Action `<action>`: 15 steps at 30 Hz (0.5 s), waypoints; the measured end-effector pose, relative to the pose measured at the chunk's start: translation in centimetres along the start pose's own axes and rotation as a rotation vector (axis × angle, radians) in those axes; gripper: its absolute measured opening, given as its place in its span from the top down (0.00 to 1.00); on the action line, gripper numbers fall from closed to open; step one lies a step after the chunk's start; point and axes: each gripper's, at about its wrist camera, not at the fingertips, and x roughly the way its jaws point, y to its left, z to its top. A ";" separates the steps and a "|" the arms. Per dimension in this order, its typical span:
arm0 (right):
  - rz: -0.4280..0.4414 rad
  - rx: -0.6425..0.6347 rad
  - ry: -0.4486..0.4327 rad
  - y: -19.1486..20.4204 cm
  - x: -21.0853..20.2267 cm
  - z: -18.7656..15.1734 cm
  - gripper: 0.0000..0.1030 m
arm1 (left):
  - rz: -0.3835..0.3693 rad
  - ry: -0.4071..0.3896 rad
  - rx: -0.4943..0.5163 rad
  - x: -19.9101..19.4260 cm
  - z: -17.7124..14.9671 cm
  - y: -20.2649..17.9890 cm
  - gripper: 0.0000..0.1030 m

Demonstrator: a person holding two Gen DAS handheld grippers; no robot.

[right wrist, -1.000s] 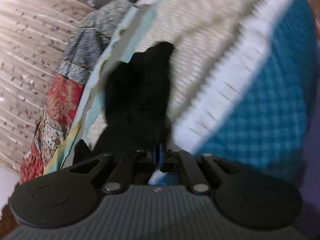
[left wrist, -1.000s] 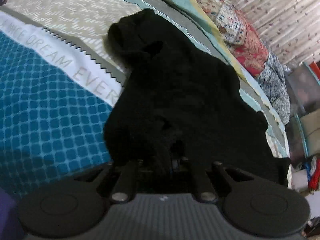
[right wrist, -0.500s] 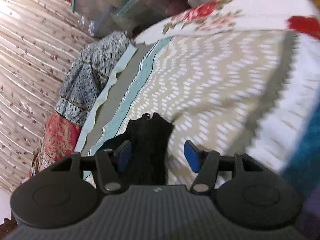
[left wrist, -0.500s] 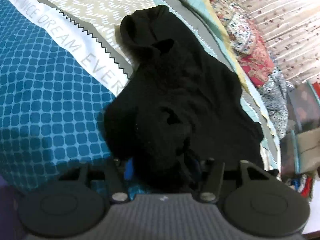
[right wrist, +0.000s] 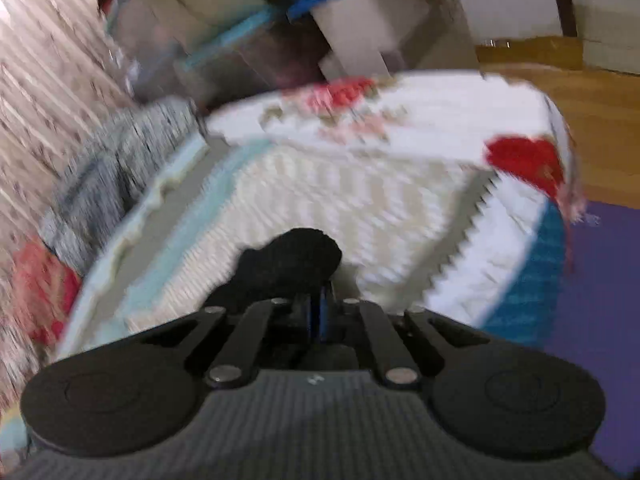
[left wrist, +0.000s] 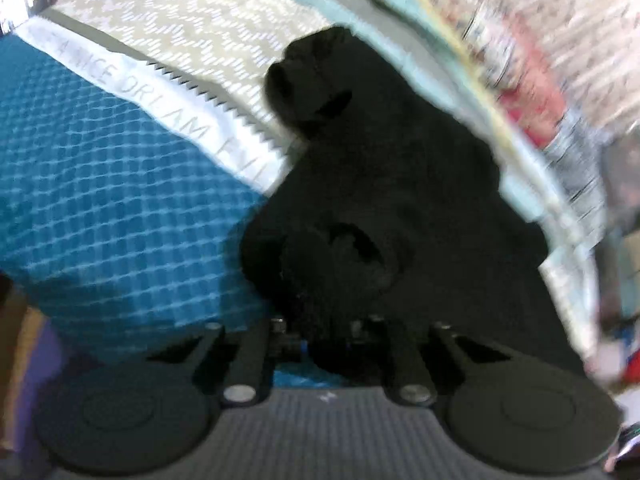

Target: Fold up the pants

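The crumpled black fabric pants (left wrist: 384,200) are lying on the patterned teal-and-beige bedspread (left wrist: 120,216); the left gripper (left wrist: 326,346) jaws are closing on their near bunch, and the right gripper (right wrist: 316,314) jaws are closing, pinching a black fold

A bed (left wrist: 120,216) under a patterned spread: teal checks near left, a white lettered band, beige zigzags beyond. Black pants (left wrist: 392,184) bunched on it, right of centre. Patchwork quilt (left wrist: 532,96) heaped along the far right edge.
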 end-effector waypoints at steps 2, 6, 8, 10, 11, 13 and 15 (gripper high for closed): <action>-0.059 0.007 0.049 -1.3 -0.2 -0.5 0.47 | 0.041 0.011 0.020 0.0 -0.3 0.3 0.58; -0.169 0.126 -0.099 -2.8 -3.5 -1.4 0.48 | -0.037 -0.069 -0.042 -2.5 -0.1 2.6 0.53; -0.175 0.166 -0.183 -2.8 -5.0 -1.4 0.50 | -0.066 -0.113 -0.085 -3.5 0.5 3.6 0.49; -0.123 0.108 -0.231 -0.4 -5.9 -1.4 0.50 | -0.061 -0.184 -0.131 -4.6 1.4 4.4 0.48; -0.092 0.056 -0.242 1.3 -6.0 -1.5 0.49 | -0.063 -0.224 -0.157 -5.1 2.0 4.9 0.47; 0.053 -0.062 -0.192 5.7 -5.0 -1.8 0.49 | -0.114 -0.307 -0.232 -6.1 3.1 6.2 0.44; 0.220 -0.158 -0.055 10.3 -2.8 -2.9 0.48 | -0.123 -0.353 -0.257 -6.1 4.7 6.4 0.44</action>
